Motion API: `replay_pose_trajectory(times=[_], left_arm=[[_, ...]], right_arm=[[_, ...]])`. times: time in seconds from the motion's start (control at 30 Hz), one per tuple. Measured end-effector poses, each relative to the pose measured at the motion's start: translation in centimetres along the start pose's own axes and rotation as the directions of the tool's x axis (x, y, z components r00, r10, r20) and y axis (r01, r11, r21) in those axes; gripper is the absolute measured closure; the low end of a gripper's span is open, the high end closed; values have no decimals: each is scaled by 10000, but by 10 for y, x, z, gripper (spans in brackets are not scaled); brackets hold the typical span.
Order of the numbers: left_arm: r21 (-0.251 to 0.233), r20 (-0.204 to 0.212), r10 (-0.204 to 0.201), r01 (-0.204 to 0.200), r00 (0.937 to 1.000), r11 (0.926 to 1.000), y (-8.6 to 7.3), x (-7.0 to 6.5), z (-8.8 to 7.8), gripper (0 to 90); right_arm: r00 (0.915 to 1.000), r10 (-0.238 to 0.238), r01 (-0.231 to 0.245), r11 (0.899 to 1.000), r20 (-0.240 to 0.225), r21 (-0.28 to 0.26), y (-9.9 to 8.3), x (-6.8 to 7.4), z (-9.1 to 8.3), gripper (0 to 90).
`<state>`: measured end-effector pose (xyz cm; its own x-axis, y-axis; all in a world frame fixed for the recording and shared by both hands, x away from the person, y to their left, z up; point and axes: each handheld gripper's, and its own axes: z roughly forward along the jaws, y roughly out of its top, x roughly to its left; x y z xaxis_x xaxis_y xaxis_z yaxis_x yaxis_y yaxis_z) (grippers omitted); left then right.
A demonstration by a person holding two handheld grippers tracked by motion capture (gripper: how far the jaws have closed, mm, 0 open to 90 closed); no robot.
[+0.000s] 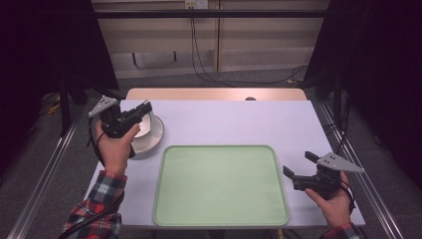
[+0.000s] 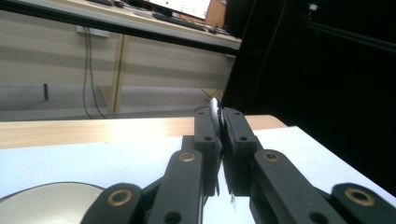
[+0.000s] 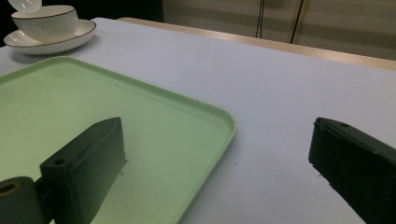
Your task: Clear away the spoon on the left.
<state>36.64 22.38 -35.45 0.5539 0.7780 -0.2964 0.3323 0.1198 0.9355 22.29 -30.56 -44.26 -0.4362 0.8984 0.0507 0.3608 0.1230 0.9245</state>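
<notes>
High view: left gripper [image 1: 144, 108] grips a spoon [image 2: 214, 109] over the bowl [image 1: 148, 124]; right gripper [image 1: 300, 166] gapes beside the tray [image 1: 221, 185].

A lab recording station, not a home.

Black curtains [image 1: 45, 45] hang on both sides of a white-topped counter [image 1: 239, 122], metal rails [image 1: 47, 172] run along the floor beside it, and cables [image 1: 199, 55] trail down a plain panelled wall [image 1: 259, 47] from an outlet; the left gripper view shows a desk with a monitor [image 2: 180, 5] behind.
</notes>
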Motion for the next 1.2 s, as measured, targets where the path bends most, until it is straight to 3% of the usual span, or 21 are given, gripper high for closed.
replay_pose_trajectory(times=[0.4,0.63,0.73,0.77,0.97,1.07,1.2], left_arm=[[315,571,-12,-6,9984,9995,-9,-13,1,853],[484,1047,-159,108,9944,9988,-16,-19,1,853],[591,1052,-62,0,9944,9983,-18,-21,0,853],[646,1246,-68,-13,9922,9979,-19,-21,0,853],[681,1385,-158,64,9902,9977,-24,-28,-2,853],[823,1711,-117,-24,9852,9966,-27,-30,-3,853],[896,1656,-144,-6,9861,9960,-30,-32,-4,853]], right_arm=[[10000,-58,58,10000,-15,18,0,1,0,33],[9999,-120,120,9999,-22,31,0,2,1,34],[9998,-174,174,9998,-30,49,0,1,1,35],[9998,-177,177,9998,-36,50,0,2,1,35],[9997,-215,215,9998,-94,55,0,2,1,36],[9997,-211,212,9998,-100,47,0,2,1,36],[9997,-235,235,9997,-114,49,0,2,1,37]])
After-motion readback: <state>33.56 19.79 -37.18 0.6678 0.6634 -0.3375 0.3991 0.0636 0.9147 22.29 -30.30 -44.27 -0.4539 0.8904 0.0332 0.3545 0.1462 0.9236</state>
